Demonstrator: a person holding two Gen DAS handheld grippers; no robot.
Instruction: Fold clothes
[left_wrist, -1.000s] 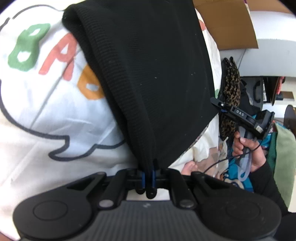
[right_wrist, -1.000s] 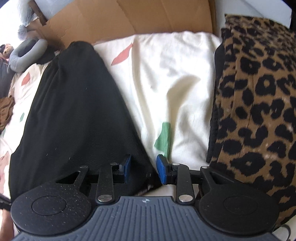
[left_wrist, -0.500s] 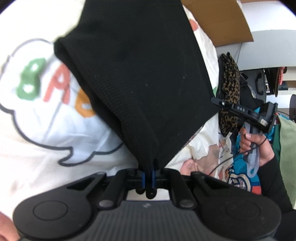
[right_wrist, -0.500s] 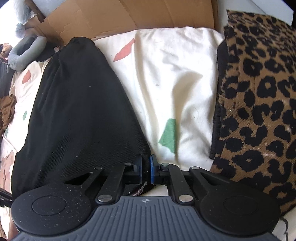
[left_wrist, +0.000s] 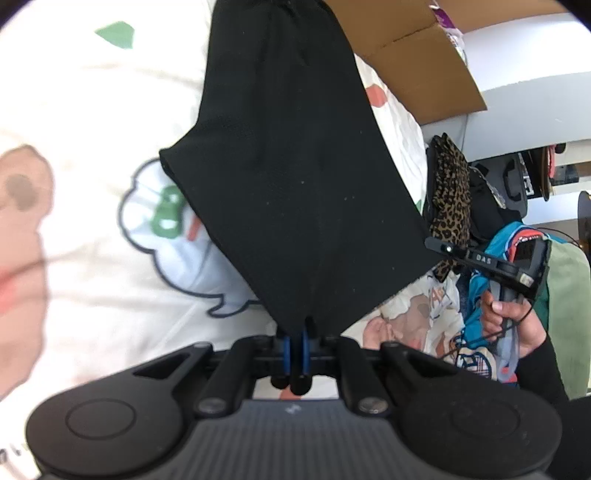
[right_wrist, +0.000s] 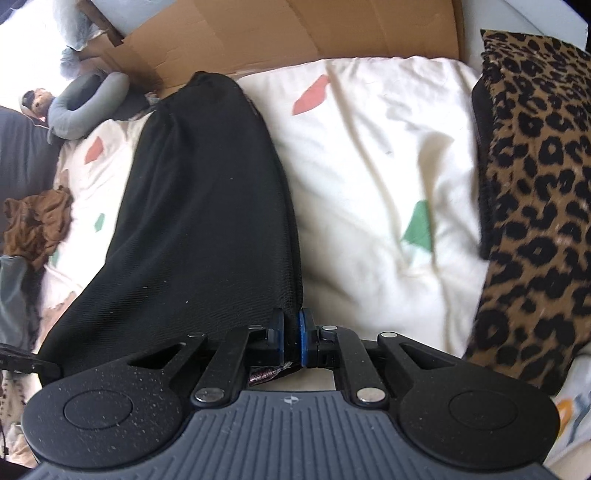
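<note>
I have the left gripper and right gripper each clamped on a near corner of the black knit garment; it's soft, limp, light, sagging over the printed sheet.

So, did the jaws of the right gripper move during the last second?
Yes. The right gripper stood open beside the green patch on the sheet; its jaws have now closed onto the edge of the black garment.

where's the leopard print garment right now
In the right wrist view the leopard print garment lies folded at the far right on the printed bedsheet, apart from the black garment; cardboard stands behind.
</note>
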